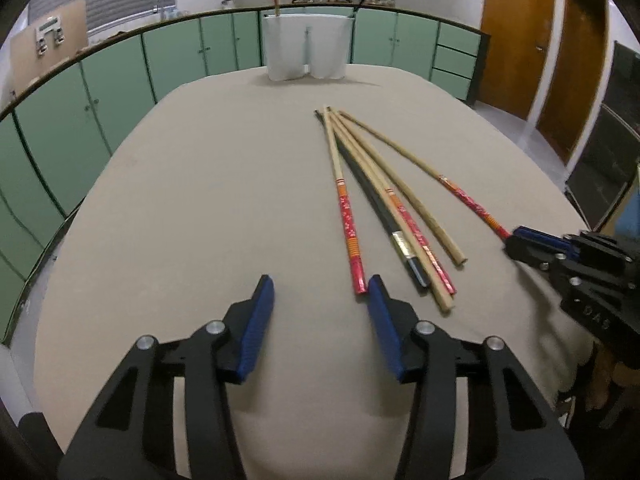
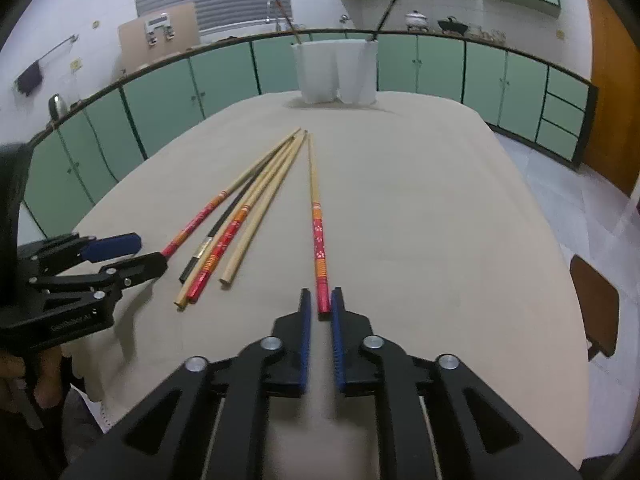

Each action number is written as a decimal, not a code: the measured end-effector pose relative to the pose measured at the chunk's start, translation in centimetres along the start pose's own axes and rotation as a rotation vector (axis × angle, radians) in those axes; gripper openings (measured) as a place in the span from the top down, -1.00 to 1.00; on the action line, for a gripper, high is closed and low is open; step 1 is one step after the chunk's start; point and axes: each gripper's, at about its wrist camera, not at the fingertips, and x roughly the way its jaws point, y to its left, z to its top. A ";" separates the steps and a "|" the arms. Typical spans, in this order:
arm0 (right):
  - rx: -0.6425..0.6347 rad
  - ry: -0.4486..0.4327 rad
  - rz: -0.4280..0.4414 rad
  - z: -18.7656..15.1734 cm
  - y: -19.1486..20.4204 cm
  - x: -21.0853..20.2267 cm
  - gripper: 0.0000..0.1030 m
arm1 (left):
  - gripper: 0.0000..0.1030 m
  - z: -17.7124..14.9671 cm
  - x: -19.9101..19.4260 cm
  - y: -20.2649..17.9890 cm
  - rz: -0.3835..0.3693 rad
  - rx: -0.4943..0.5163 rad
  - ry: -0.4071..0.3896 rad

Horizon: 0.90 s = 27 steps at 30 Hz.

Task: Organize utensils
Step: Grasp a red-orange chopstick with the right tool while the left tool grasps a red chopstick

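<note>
Several long chopsticks (image 1: 400,216) lie fanned on the beige table (image 1: 200,200), some with red patterned handles, one black, one plain. My left gripper (image 1: 320,290) is open, and the end of a red-handled chopstick (image 1: 352,240) lies just inside its right finger. From the right wrist this gripper (image 2: 154,254) shows at the left, jaws apart around that chopstick's end. My right gripper (image 2: 321,300) is shut on the red end of a separate chopstick (image 2: 318,232) lying apart from the fan (image 2: 240,216). In the left wrist view the right gripper (image 1: 510,240) pinches that chopstick (image 1: 472,200).
A white two-part holder (image 1: 306,48) stands at the table's far edge, with one red-handled and one black chopstick upright in it; from the right wrist the holder (image 2: 336,72) shows there too. Green cabinets run behind. A brown chair (image 2: 596,304) sits off the right edge.
</note>
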 end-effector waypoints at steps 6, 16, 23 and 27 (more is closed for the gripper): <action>0.012 -0.008 -0.030 0.6 0.2 0.7 0.76 | 0.78 0.5 0.7 -0.2 0.028 -0.003 -0.027; 0.045 -0.023 -0.116 -0.1 0.8 -0.1 0.87 | 0.88 0.2 0.0 3.0 0.164 -0.129 -0.029; 0.041 -0.026 -0.094 -0.4 0.3 -0.3 0.81 | 0.79 -0.4 -0.6 3.1 0.135 -0.109 -0.031; 0.057 -0.016 -0.081 0.3 0.0 -0.6 0.88 | 0.90 0.0 -0.9 3.6 0.102 -0.128 -0.021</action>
